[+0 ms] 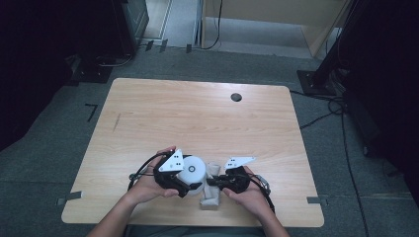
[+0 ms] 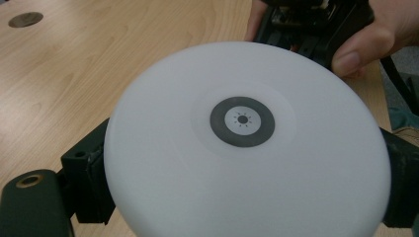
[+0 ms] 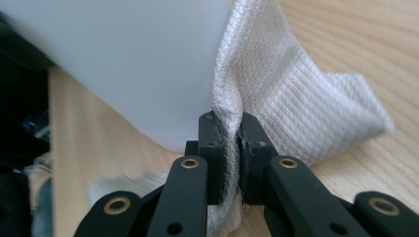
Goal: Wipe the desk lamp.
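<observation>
the white round lamp is near the front edge of the table, held just above it. it looks smooth like plastic, with a flat top and a small grey ring with a sun mark in the middle. the left gripper has its jaws pressed on both sides of the lamp. the beige cloth is soft, with a tiny grid pattern, and it touches the lamp's side. the right gripper has its jaws nearly together, pinching a fold of the cloth. the lamp is slick, so it could slip from the jaws if the cloth rubs too hard. the thin fold could also slide out of the pinch.
</observation>
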The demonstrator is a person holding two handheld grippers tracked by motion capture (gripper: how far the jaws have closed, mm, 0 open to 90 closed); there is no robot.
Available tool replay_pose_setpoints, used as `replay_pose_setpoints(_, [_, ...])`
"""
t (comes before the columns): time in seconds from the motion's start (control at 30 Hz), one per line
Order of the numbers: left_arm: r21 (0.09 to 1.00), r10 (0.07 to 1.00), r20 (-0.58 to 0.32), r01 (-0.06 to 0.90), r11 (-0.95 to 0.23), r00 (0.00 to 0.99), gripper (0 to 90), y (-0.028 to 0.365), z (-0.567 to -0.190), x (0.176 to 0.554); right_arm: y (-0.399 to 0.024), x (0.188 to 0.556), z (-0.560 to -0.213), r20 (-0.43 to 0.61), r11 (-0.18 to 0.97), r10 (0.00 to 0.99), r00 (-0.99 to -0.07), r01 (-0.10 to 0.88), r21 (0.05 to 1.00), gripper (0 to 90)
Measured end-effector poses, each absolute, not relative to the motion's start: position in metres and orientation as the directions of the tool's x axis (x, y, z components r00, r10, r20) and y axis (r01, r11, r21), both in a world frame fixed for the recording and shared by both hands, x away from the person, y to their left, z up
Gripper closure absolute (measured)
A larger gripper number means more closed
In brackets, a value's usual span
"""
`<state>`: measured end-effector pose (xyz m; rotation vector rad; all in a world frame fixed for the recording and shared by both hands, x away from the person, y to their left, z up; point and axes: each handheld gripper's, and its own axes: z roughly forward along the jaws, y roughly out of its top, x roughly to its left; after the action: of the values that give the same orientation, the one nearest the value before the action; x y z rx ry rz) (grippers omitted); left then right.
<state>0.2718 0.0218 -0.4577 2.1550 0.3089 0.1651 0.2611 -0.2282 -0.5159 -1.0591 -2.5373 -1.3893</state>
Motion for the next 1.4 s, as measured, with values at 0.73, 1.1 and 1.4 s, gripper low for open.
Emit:
replay_pose_setpoints(0.73, [0.808, 0.615, -0.029, 0.381, -0.45, 0.788, 0.0, 0.009, -0.43, 0.247, -0.23, 0.262, -0.518, 0.324, 0.379, 0.547, -0.772, 0.574, 0.726, 81.4])
replay_pose_setpoints(1.1, [0.764, 0.812, 0.016, 0.516, -0.386, 0.583, 0.0, -0.015, -0.448, 0.23, -0.23, 0.263, -0.519, 0.327, 0.377, 0.548, -0.77, 0.576, 0.726, 81.4])
replay_pose_setpoints(1.4, [0.772, 0.805, -0.001, 0.512, -0.376, 0.593, 8.5, -0.006, -0.452, 0.236, -0.23, 0.262, -0.519, 0.324, 0.376, 0.551, -0.769, 0.575, 0.726, 81.5])
